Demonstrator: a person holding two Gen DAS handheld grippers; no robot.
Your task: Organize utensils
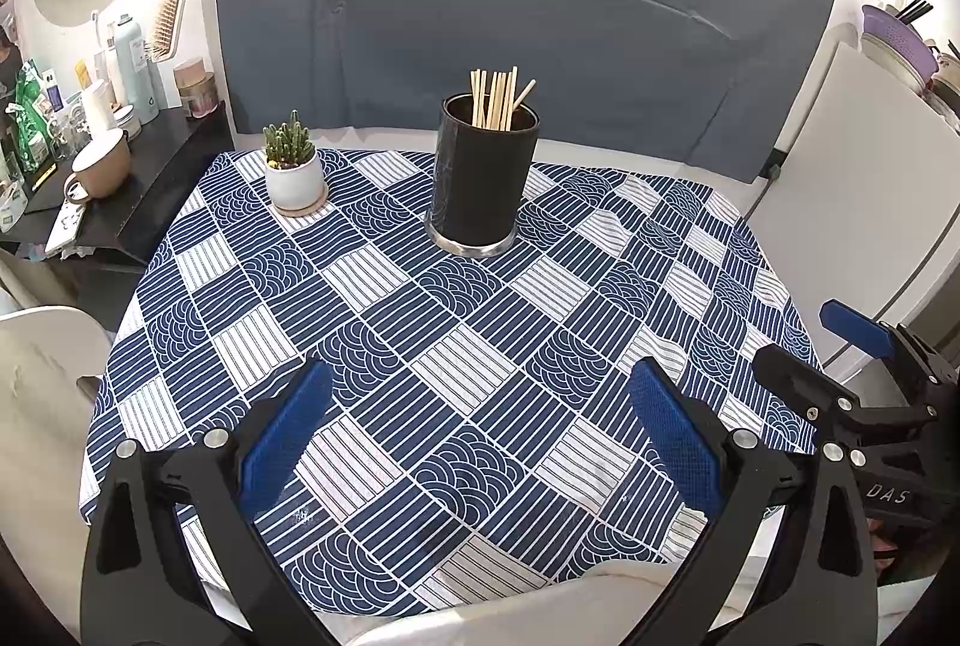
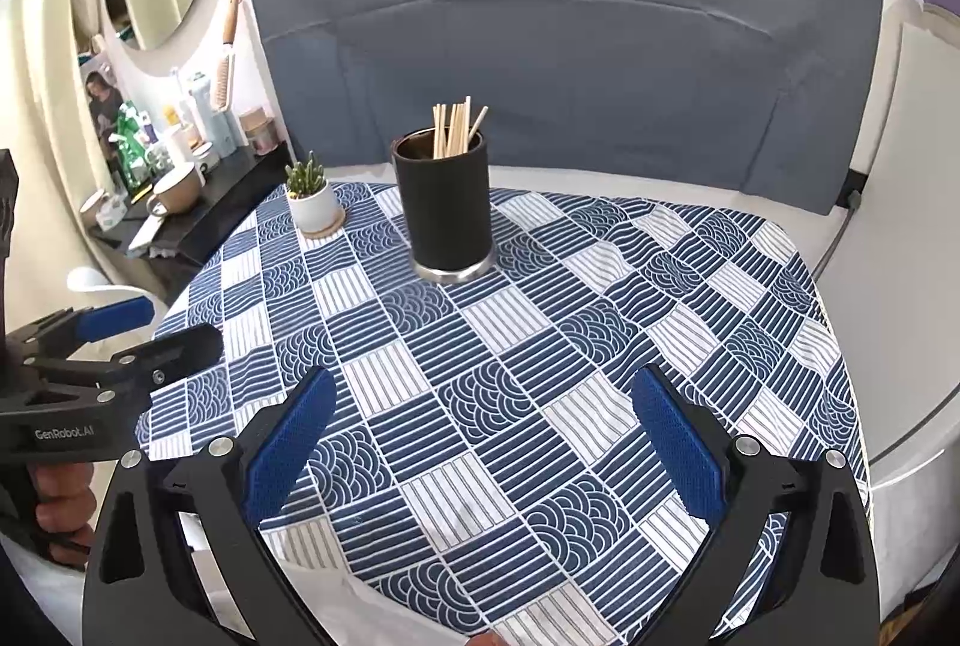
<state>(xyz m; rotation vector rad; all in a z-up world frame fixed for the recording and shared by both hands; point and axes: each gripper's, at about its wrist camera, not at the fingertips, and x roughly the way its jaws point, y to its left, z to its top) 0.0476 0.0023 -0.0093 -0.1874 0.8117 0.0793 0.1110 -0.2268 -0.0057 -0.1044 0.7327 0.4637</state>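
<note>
A black cylindrical holder (image 1: 483, 178) (image 2: 447, 205) stands upright at the far middle of the table, on a blue-and-white patterned cloth (image 1: 420, 322) (image 2: 510, 346). Several wooden chopsticks (image 1: 495, 97) (image 2: 453, 130) stick up out of it. My left gripper (image 1: 480, 376) hovers open above the near part of the cloth with nothing between its blue pads. It also shows at the left edge of the right wrist view, left gripper (image 2: 180, 325), held by a hand. My right gripper (image 2: 480, 382) is open and empty too, beside the left one, and appears as right gripper (image 1: 810, 346). No loose utensils lie on the cloth.
A small cactus in a white pot (image 1: 294, 172) (image 2: 312, 202) sits left of the holder. A dark side shelf (image 1: 150, 178) with a mug and bottles stands at the left. A white chair (image 1: 42, 376) is near left, a white cabinet (image 1: 870, 202) at the right. A grey backdrop (image 1: 510, 16) hangs behind.
</note>
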